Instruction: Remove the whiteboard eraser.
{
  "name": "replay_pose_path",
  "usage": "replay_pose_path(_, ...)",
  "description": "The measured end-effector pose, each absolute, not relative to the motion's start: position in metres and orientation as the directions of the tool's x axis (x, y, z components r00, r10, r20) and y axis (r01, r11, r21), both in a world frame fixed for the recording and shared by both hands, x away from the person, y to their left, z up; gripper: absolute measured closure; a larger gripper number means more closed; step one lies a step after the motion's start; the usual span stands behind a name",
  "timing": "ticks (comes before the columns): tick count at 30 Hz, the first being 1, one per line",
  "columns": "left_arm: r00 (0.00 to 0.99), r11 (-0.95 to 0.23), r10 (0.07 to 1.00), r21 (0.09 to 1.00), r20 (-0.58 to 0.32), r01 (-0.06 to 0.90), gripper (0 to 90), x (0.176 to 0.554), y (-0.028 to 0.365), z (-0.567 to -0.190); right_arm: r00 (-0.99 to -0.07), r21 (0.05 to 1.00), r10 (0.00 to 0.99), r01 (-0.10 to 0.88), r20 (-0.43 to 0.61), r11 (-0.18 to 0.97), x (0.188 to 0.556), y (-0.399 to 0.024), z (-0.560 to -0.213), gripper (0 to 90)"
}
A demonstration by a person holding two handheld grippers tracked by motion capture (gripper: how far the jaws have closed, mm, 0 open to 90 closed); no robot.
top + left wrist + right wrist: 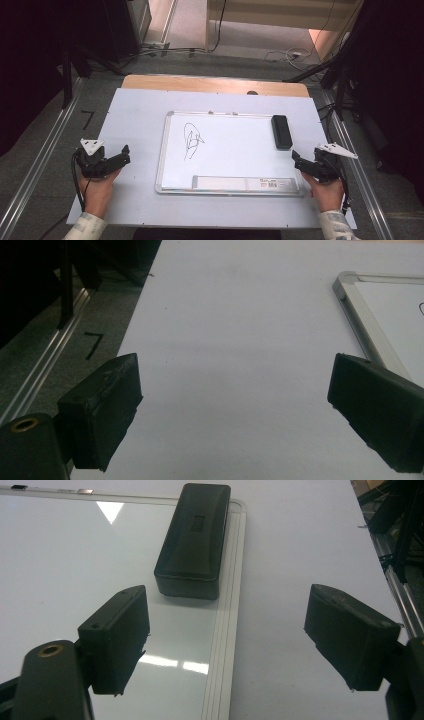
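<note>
The black eraser (281, 131) lies along the whiteboard's (230, 150) right edge. It looks light, rigid and blocky, best pinched across its long sides. Left gripper (114, 159) and right gripper (303, 162) both gape wide, holding nothing.

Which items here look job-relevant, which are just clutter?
Likely in play: whiteboard with a black scribble; black eraser on its right edge; both open grippers, left, right.
Just around: cables on floor, "7" mark.
</note>
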State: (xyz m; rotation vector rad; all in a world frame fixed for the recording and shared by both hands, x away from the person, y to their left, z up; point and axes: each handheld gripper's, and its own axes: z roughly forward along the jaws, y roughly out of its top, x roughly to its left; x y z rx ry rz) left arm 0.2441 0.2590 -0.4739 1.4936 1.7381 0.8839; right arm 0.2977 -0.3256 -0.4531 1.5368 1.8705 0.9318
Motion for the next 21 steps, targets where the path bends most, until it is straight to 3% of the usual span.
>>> replay_pose_path(21, -0.105, 0.113, 0.992, 0.833, -0.066, 0.542, 7.6, 0.246, 0.255, -0.476, -0.206, 0.785, 0.979, 0.606, -0.005, 0.131, 0.321, -0.311, -0.451, 16.6)
